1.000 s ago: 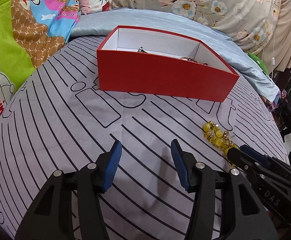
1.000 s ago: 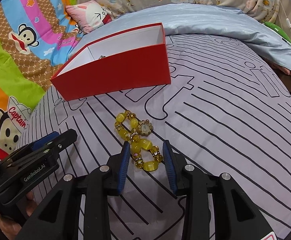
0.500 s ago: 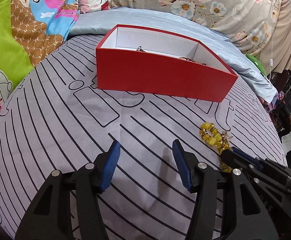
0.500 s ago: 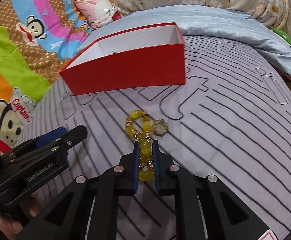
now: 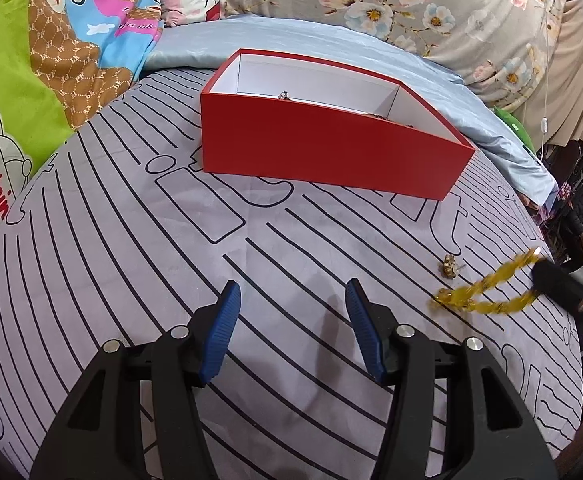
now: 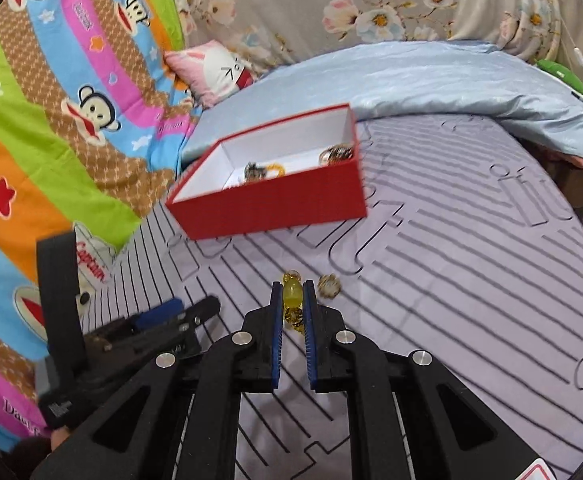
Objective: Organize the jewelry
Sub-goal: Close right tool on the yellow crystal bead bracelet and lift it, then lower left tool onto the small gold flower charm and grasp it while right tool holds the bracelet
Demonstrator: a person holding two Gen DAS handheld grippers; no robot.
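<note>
A: Right, notes. Right gripper pinched narrow on the yellow bead bracelet; one bead sits between the blue pads, the rest dangles below them. In the left wrist view the strand trails blurred off the striped bedspread, its low end touching or just above the cloth; can't tell which.

B: Left gripper?

A: Spread wide, nothing between the fingers, poised over bare cloth, well apart from the bracelet.

B: Risks?

A: Grip looks thin: a round, smooth bead held at one spot. My guess is it could roll out of the pads if the carry swings. A loose, swinging strand could also catch on the near wall of the red box if it goes in low.

B: Box contents?

A: Several pieces lie inside, a gold-brown ring and a dark tangle. A drop from height might knot with those.

B: Anything left out?

A: One small gold charm lies alone on the cloth, just beside the right gripper's tips. Easy to overlook, and small for these pads.
</note>
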